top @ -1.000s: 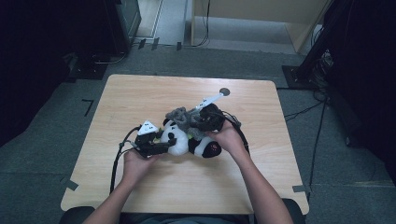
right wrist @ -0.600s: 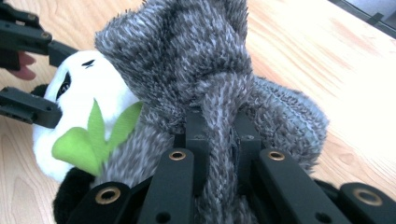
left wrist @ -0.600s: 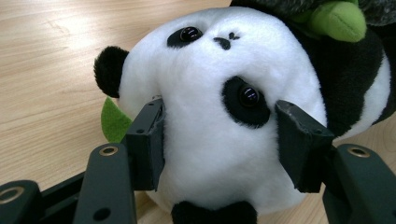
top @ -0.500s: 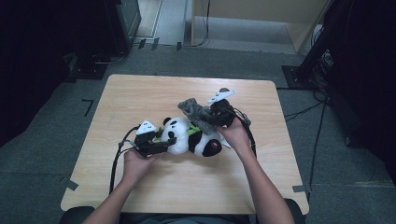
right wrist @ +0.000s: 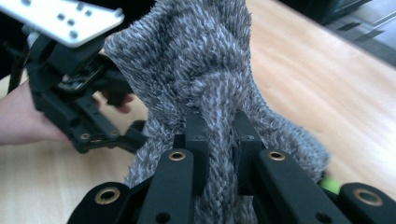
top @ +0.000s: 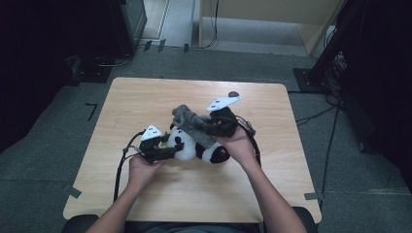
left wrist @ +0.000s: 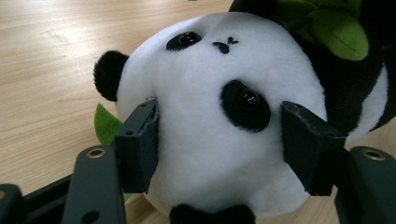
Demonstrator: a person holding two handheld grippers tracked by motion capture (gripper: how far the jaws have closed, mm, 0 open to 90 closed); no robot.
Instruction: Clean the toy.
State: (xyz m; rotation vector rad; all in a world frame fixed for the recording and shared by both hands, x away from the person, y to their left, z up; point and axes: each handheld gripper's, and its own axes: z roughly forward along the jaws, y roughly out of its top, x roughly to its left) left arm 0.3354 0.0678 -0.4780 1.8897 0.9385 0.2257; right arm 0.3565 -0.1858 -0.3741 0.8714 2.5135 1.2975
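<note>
Right tool [right wrist: 218, 135] clamping bunched grey fuzzy cloth [right wrist: 205, 65], lifting it above panda toy [top: 197, 145]. Left tool [left wrist: 224, 140] straddling panda head on worktop [top: 145, 194]; jaws just been opening, left pad touching plush, right pad looking clear. Cloth limp, light, likely stretching; panda soft, squashy, light. Best hold: cloth fold, panda head sides.

We count: 1 plush panda [top: 194, 145], frame centre, high view. 1 grey fuzzy cloth [top: 193, 124], just above panda. 2 grippers: left gripper [top: 167, 151] centre-left, right gripper [top: 206, 128] centre. 2 grey three-cornered plates, one per gripper. 1 wooden table [top: 145, 97]. 2 green leaf bits on panda in left gripper view.
</note>
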